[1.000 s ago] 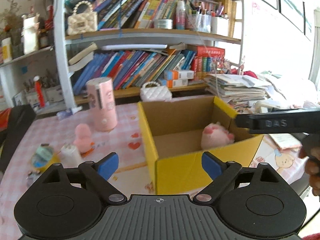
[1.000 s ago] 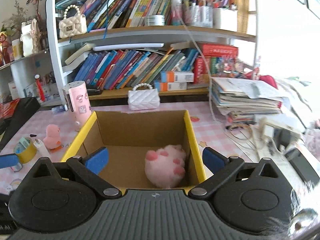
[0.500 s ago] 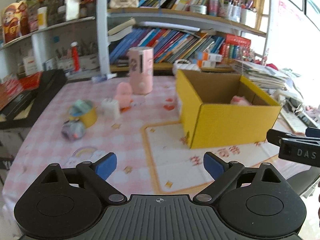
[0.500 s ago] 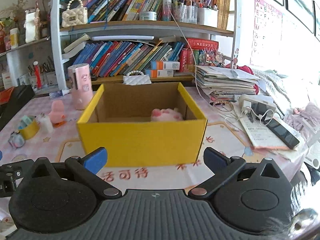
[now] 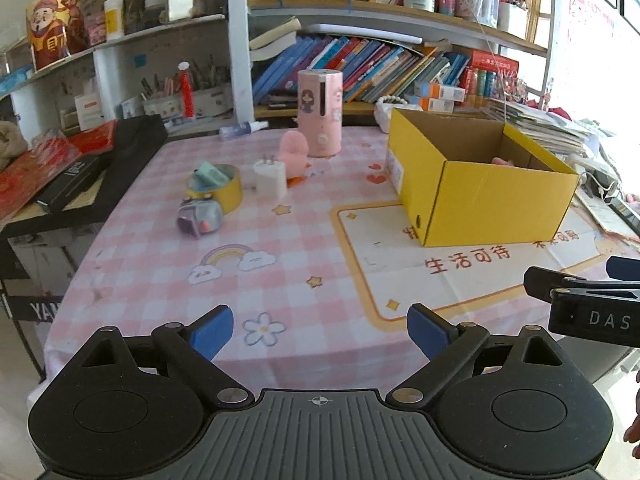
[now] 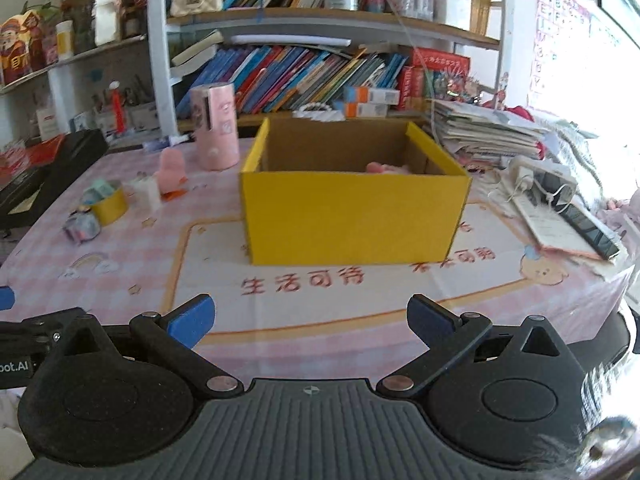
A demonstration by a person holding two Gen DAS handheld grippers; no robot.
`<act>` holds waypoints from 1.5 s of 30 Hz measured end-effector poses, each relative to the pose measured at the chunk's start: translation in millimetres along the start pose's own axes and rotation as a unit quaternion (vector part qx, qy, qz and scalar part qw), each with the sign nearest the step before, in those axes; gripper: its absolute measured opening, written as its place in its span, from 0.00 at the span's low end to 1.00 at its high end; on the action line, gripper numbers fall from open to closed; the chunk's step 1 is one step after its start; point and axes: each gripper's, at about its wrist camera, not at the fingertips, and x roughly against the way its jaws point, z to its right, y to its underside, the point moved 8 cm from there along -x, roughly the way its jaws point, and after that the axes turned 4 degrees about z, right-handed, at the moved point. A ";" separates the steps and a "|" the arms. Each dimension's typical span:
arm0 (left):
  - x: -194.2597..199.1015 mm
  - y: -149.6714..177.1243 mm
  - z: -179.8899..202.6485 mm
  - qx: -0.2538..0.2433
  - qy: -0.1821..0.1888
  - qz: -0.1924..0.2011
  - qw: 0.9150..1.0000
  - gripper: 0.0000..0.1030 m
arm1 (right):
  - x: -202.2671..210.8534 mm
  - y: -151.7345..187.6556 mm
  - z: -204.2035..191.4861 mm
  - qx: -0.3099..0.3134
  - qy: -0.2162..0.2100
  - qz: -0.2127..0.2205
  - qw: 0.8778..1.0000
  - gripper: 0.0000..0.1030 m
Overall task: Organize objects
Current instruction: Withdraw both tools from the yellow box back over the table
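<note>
Both grippers, left (image 5: pixel 319 330) and right (image 6: pixel 310 320), jaws apart and empty; between picks, I judge; next needs left reaching ahead-left to the loose toys (image 5: pixel 198 216), box (image 5: pixel 480 196) ahead-right.

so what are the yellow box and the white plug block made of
Yellow box: looks like cardboard, matte yellow outside, with plain brown inner walls and folded edges at the rim. White plug block: probably hard plastic, smooth and slightly glossy, with what seem to be two metal prongs on top; the blur leaves the finish uncertain.
</note>
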 end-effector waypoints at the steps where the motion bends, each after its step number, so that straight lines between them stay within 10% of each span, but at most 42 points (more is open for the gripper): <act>1: 1.4 0.8 -2.6 0.001 -0.001 0.000 1.000 0.93 | 0.8 0.7 -3.6 0.000 -0.003 -0.001 1.000 1.00; 45: -2.8 8.1 -95.6 0.060 -0.054 -0.003 0.997 0.93 | -23.2 -8.2 -118.8 0.067 -0.097 -0.013 0.993 0.99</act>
